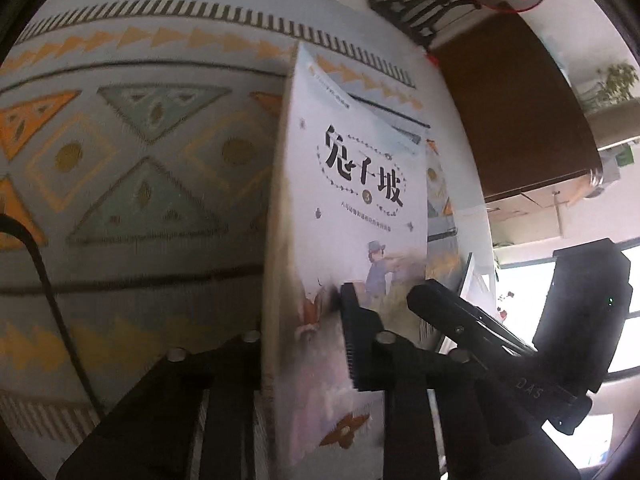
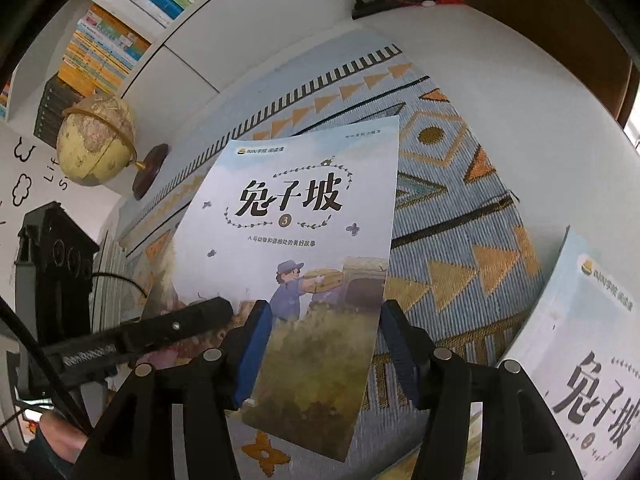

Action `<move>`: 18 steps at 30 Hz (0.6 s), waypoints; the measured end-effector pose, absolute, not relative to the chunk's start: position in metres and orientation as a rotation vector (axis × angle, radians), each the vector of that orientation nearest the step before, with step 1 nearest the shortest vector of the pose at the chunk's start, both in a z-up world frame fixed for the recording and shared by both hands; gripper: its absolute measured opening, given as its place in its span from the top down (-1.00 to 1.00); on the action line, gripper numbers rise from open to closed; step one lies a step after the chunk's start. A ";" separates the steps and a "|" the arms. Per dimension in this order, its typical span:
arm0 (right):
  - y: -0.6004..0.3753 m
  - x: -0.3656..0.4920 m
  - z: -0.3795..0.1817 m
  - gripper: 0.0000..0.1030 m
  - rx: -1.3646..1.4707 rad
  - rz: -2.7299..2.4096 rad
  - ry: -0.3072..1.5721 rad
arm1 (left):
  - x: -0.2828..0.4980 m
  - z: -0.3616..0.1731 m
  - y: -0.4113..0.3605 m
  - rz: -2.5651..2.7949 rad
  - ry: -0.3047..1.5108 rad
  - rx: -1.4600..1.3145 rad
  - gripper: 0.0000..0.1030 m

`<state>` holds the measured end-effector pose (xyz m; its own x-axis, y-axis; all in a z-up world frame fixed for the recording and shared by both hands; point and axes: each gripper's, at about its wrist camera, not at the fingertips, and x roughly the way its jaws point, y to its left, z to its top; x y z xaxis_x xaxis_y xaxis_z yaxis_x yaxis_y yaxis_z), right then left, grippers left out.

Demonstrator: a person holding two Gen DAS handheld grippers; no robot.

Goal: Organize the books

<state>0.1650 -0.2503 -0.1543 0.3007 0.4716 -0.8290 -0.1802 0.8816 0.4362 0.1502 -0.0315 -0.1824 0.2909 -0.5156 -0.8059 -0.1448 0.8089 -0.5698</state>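
Two storybooks [image 2: 296,240] [image 2: 588,360] showing by one globe [image 2: 94,140], two grippers [image 2: 324,344] [image 1: 304,340] reaching beyond it, shelved books [image 2: 100,52] uncountable behind it.

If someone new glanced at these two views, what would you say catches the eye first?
The illustrated book fills the middle of both views, raised above the patterned blue and orange mat; the left hand-held gripper is clamped on its lower edge, while the right hand-held gripper stands open around its bottom. A cream globe sits upper left in the right wrist view, and a second matching book lies at the right edge.
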 end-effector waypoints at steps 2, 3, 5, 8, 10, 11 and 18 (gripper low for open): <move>-0.247 0.162 -0.153 -0.18 0.264 0.429 1.201 | 0.147 -0.183 -0.026 -0.282 1.289 -0.723 0.78; -0.245 0.161 -0.153 -0.22 0.256 0.426 1.207 | 0.146 -0.184 -0.023 -0.301 1.300 -0.782 0.78; -0.246 0.159 -0.153 -0.27 0.254 0.422 1.226 | 0.148 -0.185 -0.017 -0.351 1.320 -0.931 0.78; -0.258 0.156 -0.155 -0.28 0.343 0.441 1.296 | 0.153 -0.186 -0.015 -0.391 1.337 -1.054 0.78; -0.269 0.152 -0.157 -0.28 0.428 0.447 1.327 | 0.154 -0.187 -0.014 -0.421 1.353 -1.123 0.78; -0.277 0.148 -0.160 -0.29 0.483 0.449 1.336 | 0.155 -0.189 -0.013 -0.435 1.362 -1.165 0.78; -0.304 0.136 -0.186 -0.30 0.904 0.547 1.332 | 0.151 -0.200 -0.008 -0.482 1.412 -1.361 0.78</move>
